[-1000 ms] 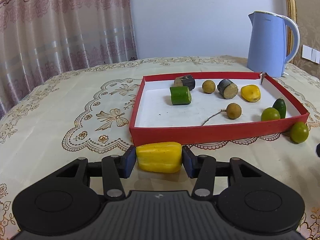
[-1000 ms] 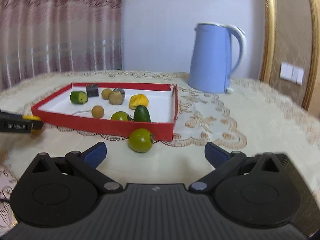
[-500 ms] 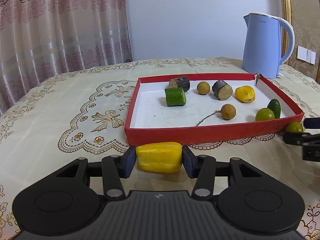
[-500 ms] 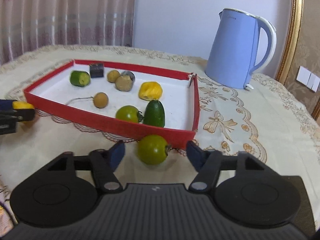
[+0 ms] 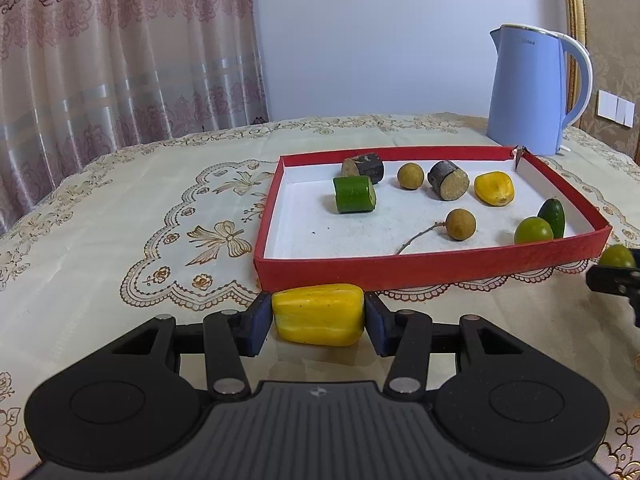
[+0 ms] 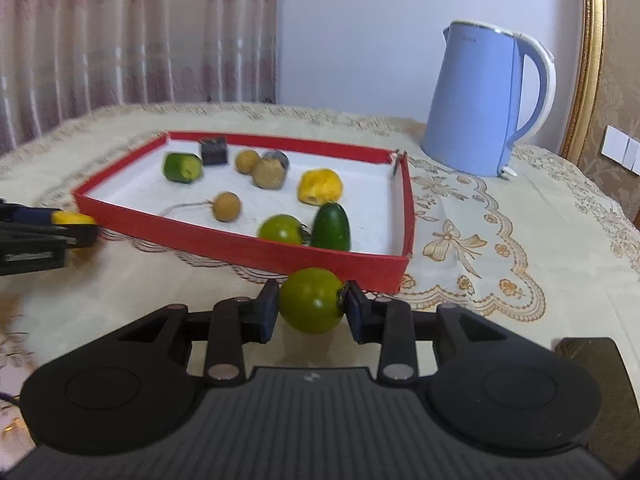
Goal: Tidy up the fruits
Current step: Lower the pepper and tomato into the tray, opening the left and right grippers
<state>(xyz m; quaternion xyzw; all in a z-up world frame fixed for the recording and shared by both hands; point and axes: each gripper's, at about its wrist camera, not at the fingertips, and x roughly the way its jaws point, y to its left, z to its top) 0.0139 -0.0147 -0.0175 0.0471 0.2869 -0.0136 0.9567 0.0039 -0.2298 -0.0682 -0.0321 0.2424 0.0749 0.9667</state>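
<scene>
Two grips: our left gripper (image 5: 318,314) clamps the yellow fruit (image 5: 318,314), right gripper (image 6: 311,305) the green fruit (image 6: 311,305), both near the red tray (image 5: 420,270), presumably for loading.

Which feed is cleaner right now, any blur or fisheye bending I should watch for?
Left wrist view is sharp: the yellow fruit in the left tool and the red tray read crisply, though the tray's near wall bows. Right wrist view is softer, with motion smear at the left edge and on the curtain; the green fruit in the right tool is clear enough.
</scene>
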